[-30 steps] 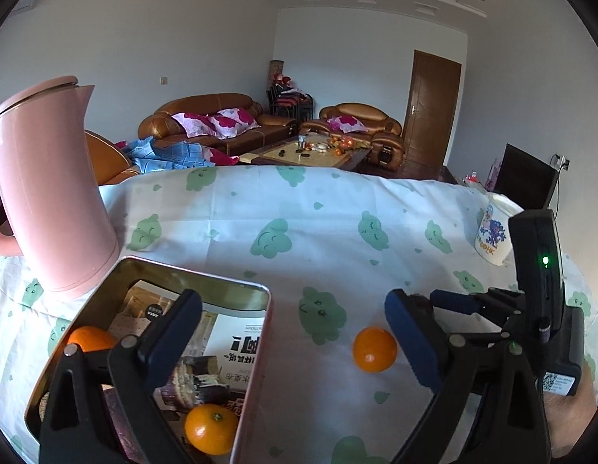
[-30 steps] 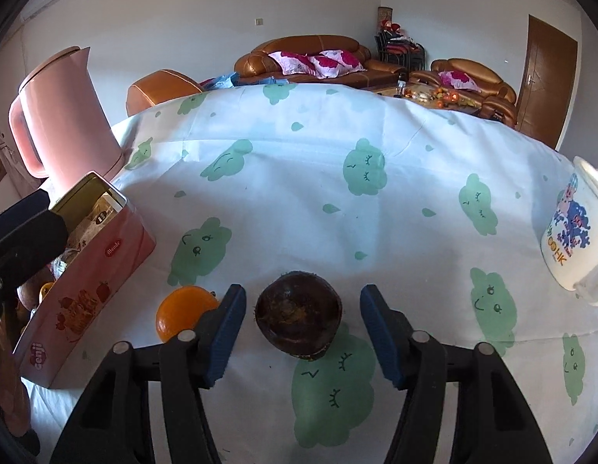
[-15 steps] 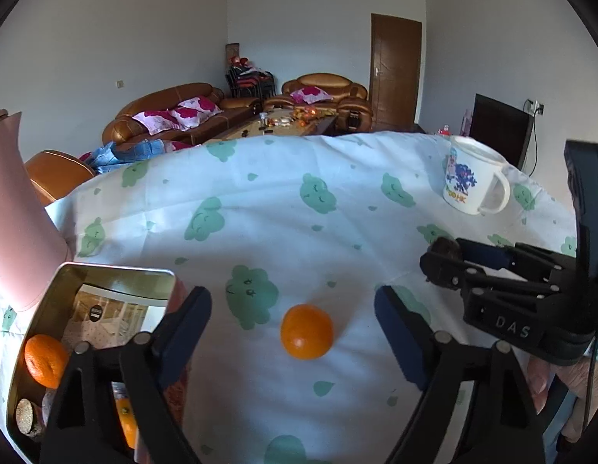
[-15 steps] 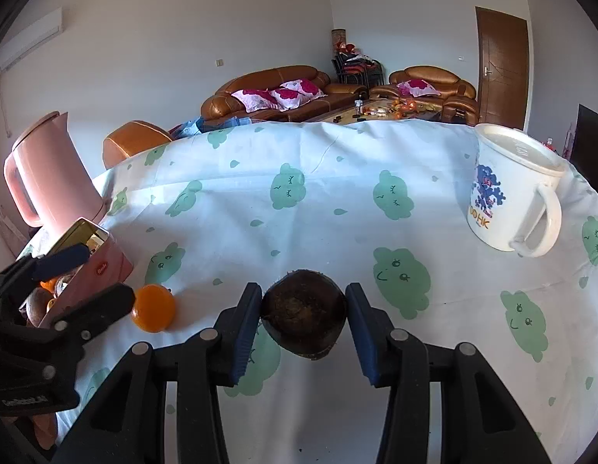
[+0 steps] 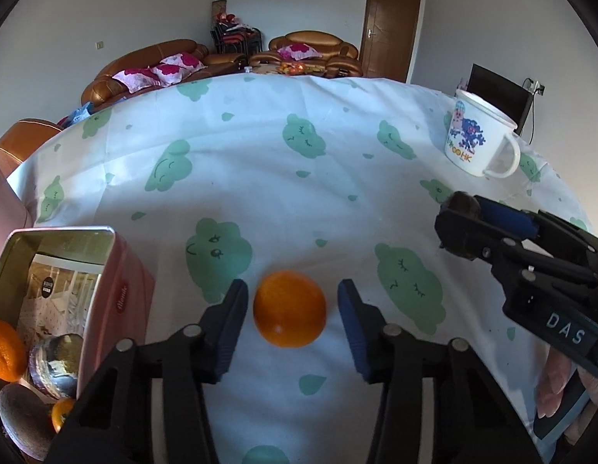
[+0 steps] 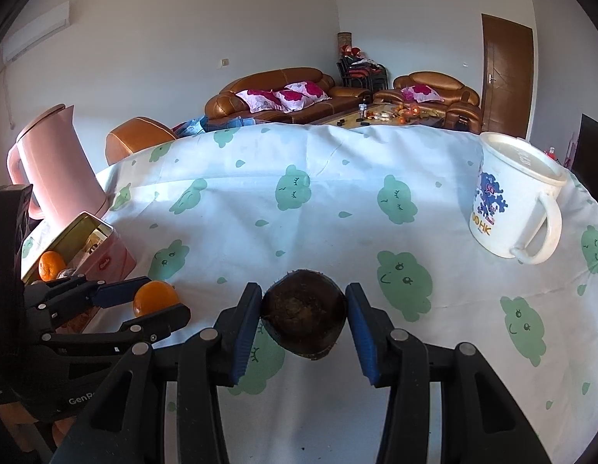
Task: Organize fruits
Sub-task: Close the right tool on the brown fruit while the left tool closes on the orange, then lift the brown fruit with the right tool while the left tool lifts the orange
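Mug [image 6: 510, 201] reads "HK"; right tool [image 5: 459, 228] marked "DAS".

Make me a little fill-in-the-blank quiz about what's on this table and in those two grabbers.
1. The right gripper is clamped on a dark ____ fruit.
2. The orange between the left gripper's fingers lies on the ____.
3. The open tin is coloured ____.
4. The white mug has a ____ on top.

Missing words: brown; tablecloth; pink; lid
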### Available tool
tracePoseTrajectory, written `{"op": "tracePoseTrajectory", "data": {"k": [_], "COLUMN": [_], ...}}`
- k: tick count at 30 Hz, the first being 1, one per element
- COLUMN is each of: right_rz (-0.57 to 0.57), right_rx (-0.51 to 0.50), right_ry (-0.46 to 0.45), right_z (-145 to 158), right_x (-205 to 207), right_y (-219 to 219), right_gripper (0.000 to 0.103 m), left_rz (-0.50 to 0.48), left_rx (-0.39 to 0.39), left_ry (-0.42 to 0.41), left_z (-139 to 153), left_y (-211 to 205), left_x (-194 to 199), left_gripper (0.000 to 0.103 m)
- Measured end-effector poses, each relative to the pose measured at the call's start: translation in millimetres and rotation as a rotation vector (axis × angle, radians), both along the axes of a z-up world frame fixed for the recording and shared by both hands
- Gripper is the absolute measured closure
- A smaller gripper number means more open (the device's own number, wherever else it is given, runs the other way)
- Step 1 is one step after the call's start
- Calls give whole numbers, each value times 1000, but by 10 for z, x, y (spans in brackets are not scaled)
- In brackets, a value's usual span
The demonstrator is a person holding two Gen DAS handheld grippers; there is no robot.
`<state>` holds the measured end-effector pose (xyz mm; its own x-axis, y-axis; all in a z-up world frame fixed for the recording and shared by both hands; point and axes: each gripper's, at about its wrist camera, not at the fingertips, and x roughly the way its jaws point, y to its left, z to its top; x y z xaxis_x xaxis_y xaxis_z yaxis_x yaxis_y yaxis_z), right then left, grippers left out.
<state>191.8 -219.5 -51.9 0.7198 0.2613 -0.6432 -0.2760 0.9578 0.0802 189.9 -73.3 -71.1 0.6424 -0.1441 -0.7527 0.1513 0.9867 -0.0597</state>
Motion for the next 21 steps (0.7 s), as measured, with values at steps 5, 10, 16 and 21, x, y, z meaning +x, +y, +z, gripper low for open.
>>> {"op": "tracePoseTrajectory", "data": {"k": [5,10,16,21], "right_rz": [7,28,51,64], "right_rx": [3,5,16,11], "right_ry": [-9,-37,-72,-109], "right_z": [10,41,83,118], "right_x": [-14,-71,-136,-206], "right_y": [2,22,26,54], "right_gripper": [56,56,56,56], "left_rz": [-4,11,11,17], "left_rx": [-28,-43,-18,-15], "left_ry": [4,-29,-89,-132], "left_z": [-3,47,123,181], "left_y": [35,81,48,58], "left_x": [-1,-47,-115,-167], "left_gripper": [65,65,65,65]}}
